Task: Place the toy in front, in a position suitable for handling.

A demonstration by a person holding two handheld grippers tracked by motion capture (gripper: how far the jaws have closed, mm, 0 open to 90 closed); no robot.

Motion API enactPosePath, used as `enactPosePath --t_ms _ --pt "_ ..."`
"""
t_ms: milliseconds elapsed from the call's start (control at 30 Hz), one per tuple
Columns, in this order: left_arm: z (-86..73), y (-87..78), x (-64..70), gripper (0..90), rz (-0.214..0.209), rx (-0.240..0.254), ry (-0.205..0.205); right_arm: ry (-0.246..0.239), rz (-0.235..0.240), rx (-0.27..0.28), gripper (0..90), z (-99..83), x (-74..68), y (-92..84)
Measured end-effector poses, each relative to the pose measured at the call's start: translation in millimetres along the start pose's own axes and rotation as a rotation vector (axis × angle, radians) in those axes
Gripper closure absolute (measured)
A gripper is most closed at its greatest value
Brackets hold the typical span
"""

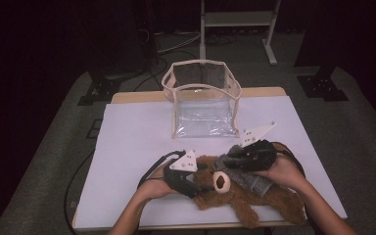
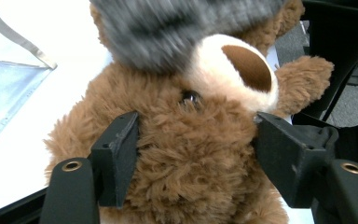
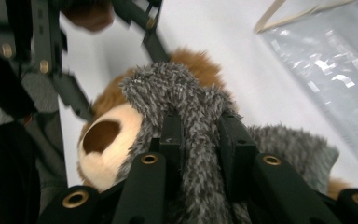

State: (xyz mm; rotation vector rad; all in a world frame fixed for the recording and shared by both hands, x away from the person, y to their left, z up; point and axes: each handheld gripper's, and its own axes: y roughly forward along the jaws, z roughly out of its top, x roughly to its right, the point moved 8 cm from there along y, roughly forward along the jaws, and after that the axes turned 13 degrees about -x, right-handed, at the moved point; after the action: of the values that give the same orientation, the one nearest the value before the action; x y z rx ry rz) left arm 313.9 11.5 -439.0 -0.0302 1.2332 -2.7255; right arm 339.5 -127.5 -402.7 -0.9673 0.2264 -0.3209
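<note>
A brown teddy bear point(image 1: 247, 201) lies on its back near the front edge of the white table point(image 1: 132, 132). A grey fuzzy garment point(image 1: 248, 179) is draped over its head and chest. My left gripper point(image 1: 198, 183) is shut on the bear's head, and its pads point(image 2: 120, 154) press into the fur point(image 2: 186, 154) on both sides below the cream snout point(image 2: 235, 70). My right gripper point(image 1: 232, 158) comes in from the right, shut on a fold of the grey garment point(image 3: 177, 93), which is pinched between its jaws point(image 3: 199, 133) just above the snout point(image 3: 100, 147).
A clear plastic bag point(image 1: 203, 95) with cream trim stands open at the back middle of the table, and its corner point(image 2: 4, 79) lies left of the bear. Bare table lies to the left. A metal stand point(image 1: 237, 22) is on the floor beyond.
</note>
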Motion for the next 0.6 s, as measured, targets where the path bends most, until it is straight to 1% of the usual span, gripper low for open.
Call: enactPosePath --t_ms 33,67,100,133,233,333,367,433,467,500,533,567,600 --pt "1.0 -1.2 -0.3 31.4 0.006 0.004 -0.001 -0.008 0.0 -0.007 73.0 -1.6 -2.3 3.2" --pt "2.5 -2.0 -0.4 29.6 0.01 0.013 -0.011 -0.009 0.008 -0.01 73.0 -2.9 -4.9 5.2" --pt "4.2 -2.4 0.4 28.6 0.005 0.024 -0.019 -0.006 0.027 -0.008 73.0 -3.7 -7.9 6.0" --pt "5.0 -1.9 1.4 28.2 0.0 0.026 -0.016 -0.015 0.047 -0.007 73.0 -4.6 -11.9 6.4" --pt "4.6 1.7 4.7 28.5 -0.015 0.012 -0.004 -0.033 0.045 -0.013 73.0 -5.6 -16.9 4.6" --pt "3.5 2.9 5.9 29.6 -0.016 0.0 0.005 -0.041 0.02 -0.011 72.9 -4.2 -13.6 -0.4" --pt "3.1 3.1 6.8 29.9 -0.023 -0.002 0.006 -0.035 0.013 -0.005 72.9 -3.1 -10.9 -2.4" --pt "2.7 3.2 7.9 30.1 -0.025 -0.006 0.012 -0.02 -0.018 0.001 72.9 -1.2 -4.2 -5.9" --pt "2.7 2.9 7.9 30.0 -0.025 -0.005 0.014 -0.012 -0.023 0.0 72.9 -0.8 -1.6 -7.3" --pt "3.2 2.0 7.8 30.0 -0.023 -0.005 0.014 -0.004 -0.014 0.001 72.9 -1.1 -0.6 -7.3" --pt "3.6 0.3 6.4 29.8 -0.014 -0.005 0.021 -0.005 -0.002 -0.01 72.9 -2.6 -0.9 -4.6" --pt "4.4 -1.1 5.5 29.0 -0.01 -0.002 0.021 -0.014 0.007 -0.027 72.9 -4.7 -3.0 -0.7" --pt "6.1 -2.6 4.4 28.4 -0.002 0.011 0.013 -0.021 0.015 -0.039 72.9 -6.4 -5.7 2.8"
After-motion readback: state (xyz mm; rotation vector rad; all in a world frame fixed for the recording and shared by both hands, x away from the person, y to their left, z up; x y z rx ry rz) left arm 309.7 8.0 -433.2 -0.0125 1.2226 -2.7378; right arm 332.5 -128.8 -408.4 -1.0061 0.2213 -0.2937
